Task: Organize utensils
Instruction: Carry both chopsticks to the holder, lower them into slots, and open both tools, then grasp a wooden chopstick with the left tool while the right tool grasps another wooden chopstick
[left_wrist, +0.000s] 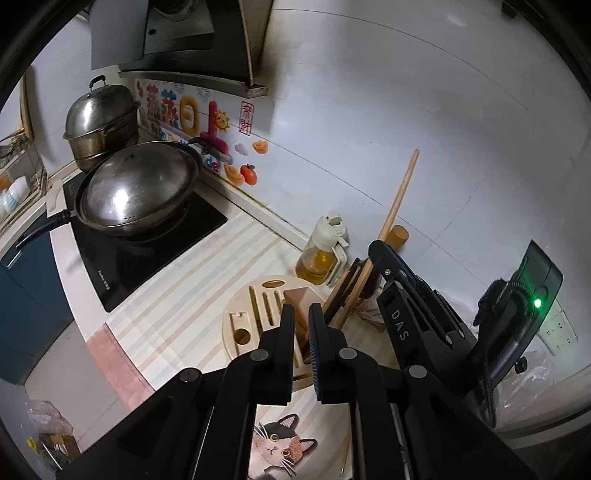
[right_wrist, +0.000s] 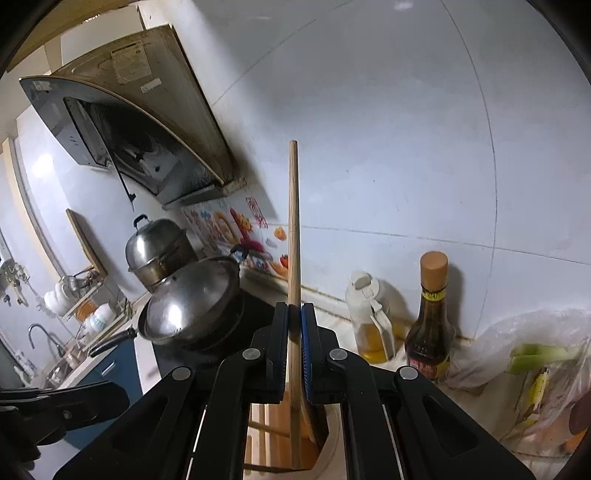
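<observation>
Wooden stick (right_wrist: 294, 236), long and thin, stands near upright with its lower end down inside the utensil holder (left_wrist: 258, 317), a round pale wooden block with slots on the striped counter (left_wrist: 192, 280). Right gripper (right_wrist: 294, 314) is clamped on the stick partway up, pads flush against both sides. From the left wrist view the stick (left_wrist: 400, 195) leans toward the wall, with the right gripper (left_wrist: 384, 258) at its lower half.

Left gripper (left_wrist: 301, 317) hovers just over the holder, fingers (left_wrist: 286, 325) a narrow gap apart; an orange-brown compartment wall shows through the gap, no contact visible.

Around it: one oil dispenser (right_wrist: 371, 321) and one dark sauce bottle (right_wrist: 430, 317) just behind the holder against the wall, one plastic bag with greens (right_wrist: 543, 354) to the right. To the left on the black cooktop (left_wrist: 147, 243), one lidded wok (left_wrist: 140, 184), one steamer pot (left_wrist: 101, 122) behind it, range hood (left_wrist: 177, 37) above.

Dark flat items stand in the holder beside the stick, too hidden by the right gripper to identify or count. Holder's near rim is cut off by the left gripper. In the right wrist view the stick's bottom end is hard to make out.
</observation>
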